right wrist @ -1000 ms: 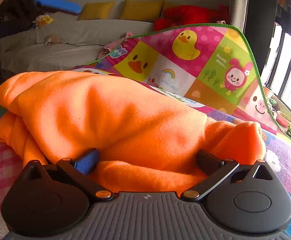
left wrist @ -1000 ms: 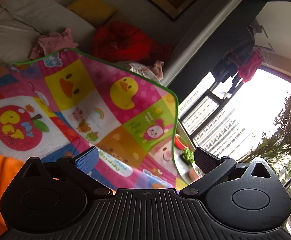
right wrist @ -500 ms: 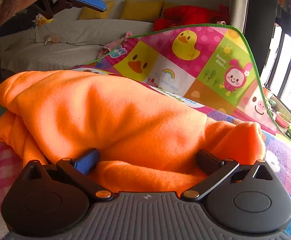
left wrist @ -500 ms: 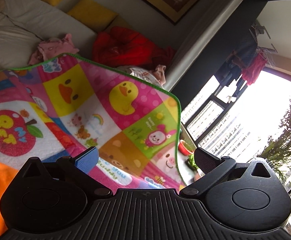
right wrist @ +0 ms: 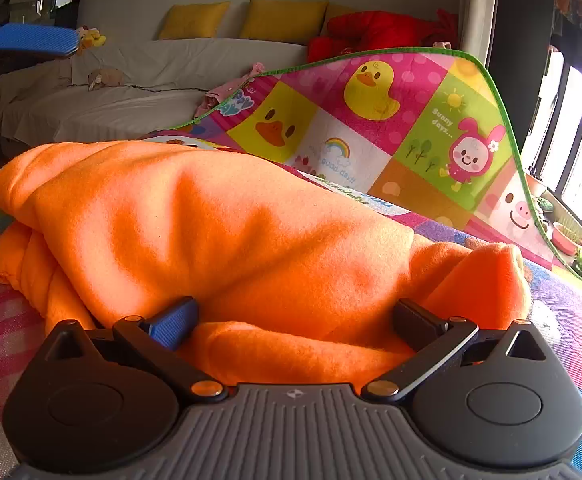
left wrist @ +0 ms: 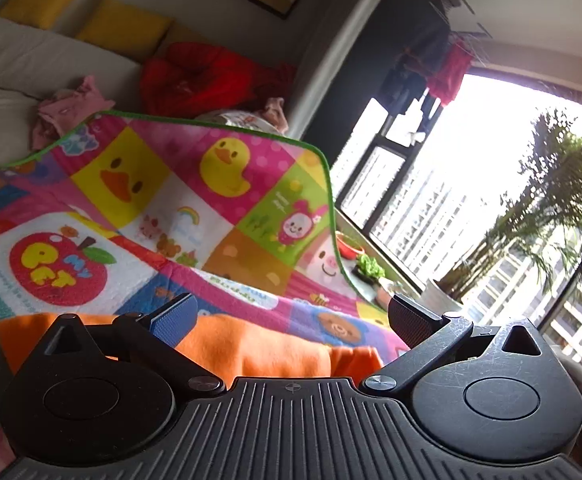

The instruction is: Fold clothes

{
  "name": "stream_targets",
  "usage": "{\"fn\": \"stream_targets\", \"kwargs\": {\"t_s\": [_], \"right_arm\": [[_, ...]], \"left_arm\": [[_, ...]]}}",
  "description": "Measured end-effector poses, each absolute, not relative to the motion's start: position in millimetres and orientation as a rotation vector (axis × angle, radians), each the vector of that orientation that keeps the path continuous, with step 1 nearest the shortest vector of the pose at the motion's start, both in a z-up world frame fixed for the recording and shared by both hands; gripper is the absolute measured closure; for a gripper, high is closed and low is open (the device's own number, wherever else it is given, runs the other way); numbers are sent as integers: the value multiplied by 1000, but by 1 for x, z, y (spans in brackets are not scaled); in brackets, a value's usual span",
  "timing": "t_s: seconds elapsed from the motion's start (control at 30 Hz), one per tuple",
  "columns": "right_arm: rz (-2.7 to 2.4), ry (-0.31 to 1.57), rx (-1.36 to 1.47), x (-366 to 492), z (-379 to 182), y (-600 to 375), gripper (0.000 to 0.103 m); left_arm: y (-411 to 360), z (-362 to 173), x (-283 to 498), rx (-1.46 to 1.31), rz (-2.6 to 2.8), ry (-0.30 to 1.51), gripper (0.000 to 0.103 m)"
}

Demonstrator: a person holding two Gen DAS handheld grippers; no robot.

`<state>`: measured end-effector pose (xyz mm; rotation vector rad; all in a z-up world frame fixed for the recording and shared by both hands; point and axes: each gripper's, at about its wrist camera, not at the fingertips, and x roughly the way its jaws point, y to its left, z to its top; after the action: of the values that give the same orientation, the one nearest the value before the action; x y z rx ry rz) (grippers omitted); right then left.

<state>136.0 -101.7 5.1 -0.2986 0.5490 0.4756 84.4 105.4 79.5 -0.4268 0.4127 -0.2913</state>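
1. Right now my right gripper [right wrist: 294,320] sits low against the bulky orange fleece garment [right wrist: 227,232], its jaws spread wide with a thick fold of the fleece bulging between them; the fabric touches the inner side of the blue-padded finger [right wrist: 173,322], but nothing is pinched.
2. That garment lies bunched in a long rumpled heap on the bright patchwork play mat with cartoon ducks and a pink rabbit [right wrist: 411,128], which covers the surface I work on.
3. The mat's far green-trimmed edge curls up and stands above the heap, hiding part of the room behind it.
4. My left gripper [left wrist: 291,314] hangs above the garment [left wrist: 259,344], jaws wide apart and holding nothing; the orange fleece shows just below and between its fingers.
5. From the right wrist view I see one blue pad of the left gripper [right wrist: 31,38] high at the upper left, well clear of the cloth.
6. Behind the mat stands a white-covered sofa [right wrist: 139,80] with yellow cushions [right wrist: 283,18], a crumpled red cloth [left wrist: 199,76] and a small pink garment [left wrist: 71,104].
7. To the right, tall dark-framed windows [left wrist: 431,208] let in strong daylight.
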Motion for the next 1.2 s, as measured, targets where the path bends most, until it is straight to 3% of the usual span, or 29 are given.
{"fn": "stream_targets", "kwargs": {"t_s": [0.33, 0.9, 1.1, 1.2], "right_arm": [[465, 541, -317, 134, 4, -99, 0], [451, 637, -264, 145, 5, -104, 0], [450, 752, -234, 152, 9, -107, 0], [468, 754, -242, 151, 8, -108, 0]], "left_arm": [[90, 0, 75, -279, -126, 703, 0], [64, -22, 61, -21, -120, 730, 0], [67, -6, 53, -67, -164, 700, 0], [86, -2, 62, -338, -240, 772, 0]]}}
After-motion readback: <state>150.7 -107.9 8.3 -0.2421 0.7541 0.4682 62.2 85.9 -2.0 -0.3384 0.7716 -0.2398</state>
